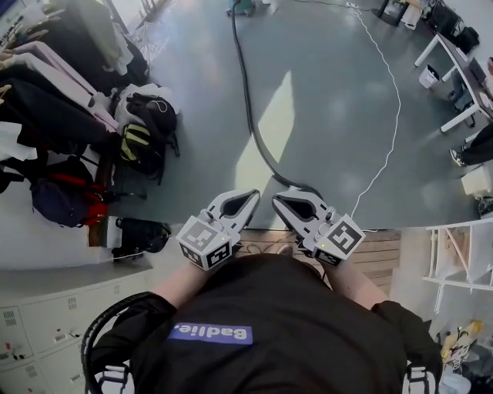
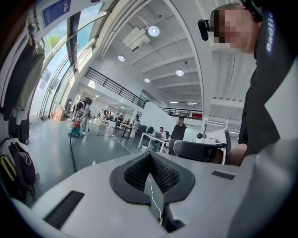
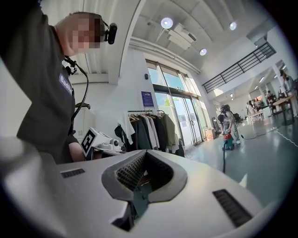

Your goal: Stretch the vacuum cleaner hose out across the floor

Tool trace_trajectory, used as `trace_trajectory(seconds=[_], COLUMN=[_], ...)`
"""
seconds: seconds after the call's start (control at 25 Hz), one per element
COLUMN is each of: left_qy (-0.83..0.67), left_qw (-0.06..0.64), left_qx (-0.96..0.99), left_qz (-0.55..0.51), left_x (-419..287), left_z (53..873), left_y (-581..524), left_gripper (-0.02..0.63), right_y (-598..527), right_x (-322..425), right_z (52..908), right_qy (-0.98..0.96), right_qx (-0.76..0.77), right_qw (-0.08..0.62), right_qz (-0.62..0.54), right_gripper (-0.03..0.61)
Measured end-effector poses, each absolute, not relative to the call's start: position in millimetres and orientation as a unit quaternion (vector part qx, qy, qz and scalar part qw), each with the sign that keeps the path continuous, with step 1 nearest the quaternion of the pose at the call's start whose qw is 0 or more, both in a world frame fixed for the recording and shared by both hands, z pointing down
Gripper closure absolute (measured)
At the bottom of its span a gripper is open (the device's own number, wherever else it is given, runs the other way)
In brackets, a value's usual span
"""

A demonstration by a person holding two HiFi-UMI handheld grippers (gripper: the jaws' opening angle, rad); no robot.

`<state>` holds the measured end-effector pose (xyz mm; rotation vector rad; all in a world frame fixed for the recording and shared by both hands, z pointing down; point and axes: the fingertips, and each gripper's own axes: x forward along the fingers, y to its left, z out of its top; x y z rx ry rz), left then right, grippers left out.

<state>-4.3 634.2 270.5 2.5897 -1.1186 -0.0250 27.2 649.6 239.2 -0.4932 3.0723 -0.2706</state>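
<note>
L gripper point(image 1: 246, 204) and R gripper point(image 1: 286, 206) are side by side, both clenched w/ nothing between the jaws. Hose point(image 1: 245, 92) lies along the floor point(image 1: 331, 115), from nr R gripper to the far vacuum cleaner point(image 1: 241, 8).

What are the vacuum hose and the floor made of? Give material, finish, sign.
Vacuum hose: likely flexible plastic or rubber, matte black; it bends in smooth curves.
Floor: probably sealed concrete or resin, grey, glossy; it mirrors a bright light patch.
</note>
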Motion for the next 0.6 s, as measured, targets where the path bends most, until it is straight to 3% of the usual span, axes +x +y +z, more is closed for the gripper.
trace_trajectory(seconds=[0.6], left_qy=[-0.373], left_qw=[0.148], left_qx=[0.916], left_qz=[-0.006], left_x=[8], left_z=[264], left_y=[636], left_gripper=[0.606], right_y=[650], right_x=[38], right_z=[243], right_qy=[0.980], right_qx=[-0.174], right_qw=[0.004], right_qz=[-0.096], right_gripper=[0.574])
